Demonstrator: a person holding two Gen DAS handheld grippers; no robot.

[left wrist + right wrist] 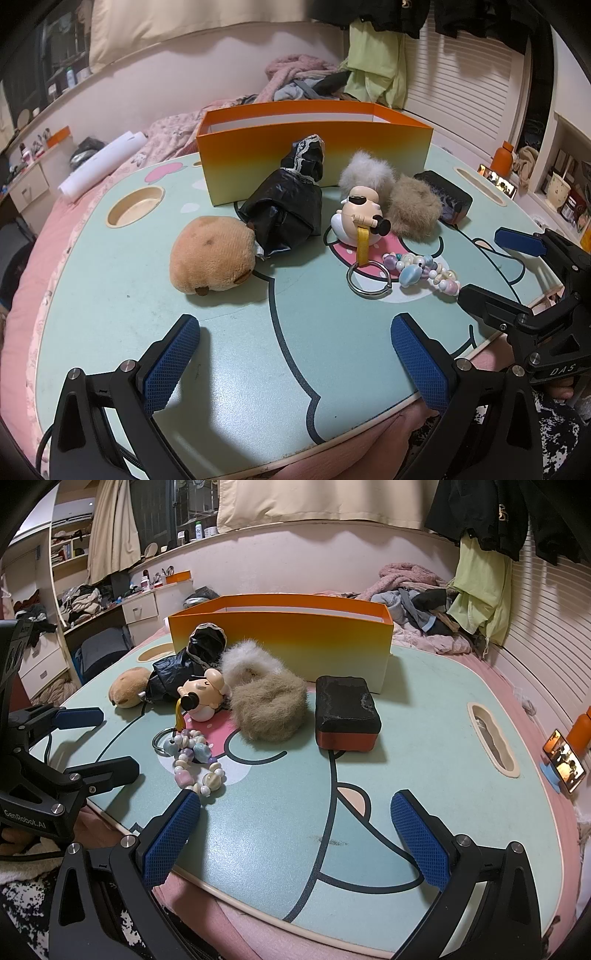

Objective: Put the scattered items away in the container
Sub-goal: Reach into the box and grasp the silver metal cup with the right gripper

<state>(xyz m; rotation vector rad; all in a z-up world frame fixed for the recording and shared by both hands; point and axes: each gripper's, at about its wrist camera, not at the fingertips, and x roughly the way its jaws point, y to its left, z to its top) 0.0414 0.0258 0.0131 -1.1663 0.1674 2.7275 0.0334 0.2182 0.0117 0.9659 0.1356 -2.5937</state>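
Observation:
An orange box (314, 162) (288, 638) stands open-topped at the back of the mint lap table (229, 369) (424, 775). In front of it lie a brown plush with a black shiny dress (221, 254) (127, 690), a figure keychain with sunglasses (360, 218) (205, 698), a white fur scrunchie (365, 173) (243, 661), a tan fur scrunchie (415, 208) (271, 710), a bead bracelet (421, 275) (195, 760) and a black-and-red block (445, 199) (347, 714). My left gripper (295, 354) is open near the front edge. My right gripper (295, 834) is open, right of the beads.
The table rests on a pink bed. It has a round cup recess (135, 206) at left and an oblong slot (491, 734) at right. A phone (563, 760) stands beyond the right edge. Piled clothes (424, 590) lie behind the box.

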